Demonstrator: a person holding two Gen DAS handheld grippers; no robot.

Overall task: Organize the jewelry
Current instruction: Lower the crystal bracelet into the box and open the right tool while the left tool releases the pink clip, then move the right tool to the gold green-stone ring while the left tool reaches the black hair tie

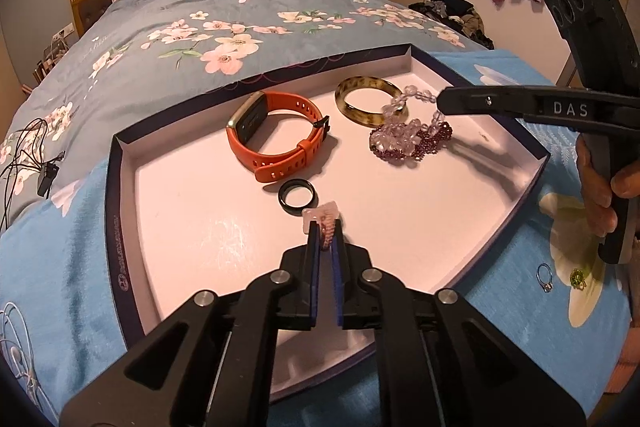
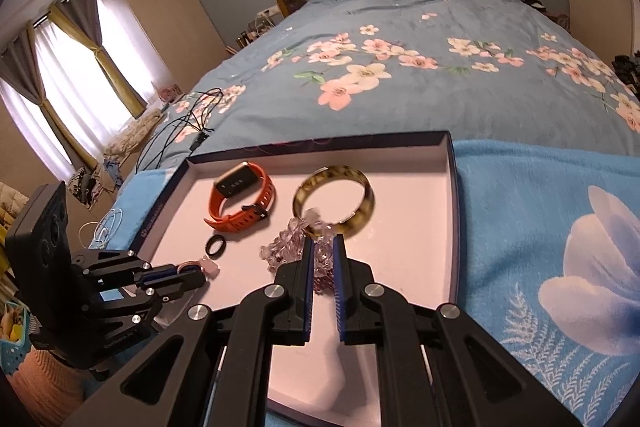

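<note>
The left claw [image 1: 326,227] grips a pink beaded piece [image 1: 322,217] just near of the black ring [image 1: 298,198] in the tray [image 1: 120,163]; the right claw [image 2: 323,247] clamps crystal beads [image 2: 288,245] beside the bangle [image 2: 362,207].

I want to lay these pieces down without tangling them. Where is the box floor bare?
Bare: the box floor's near half, before the black ring. Crowded: the far side, holding orange watch, tortoiseshell bangle and bead strands.
</note>
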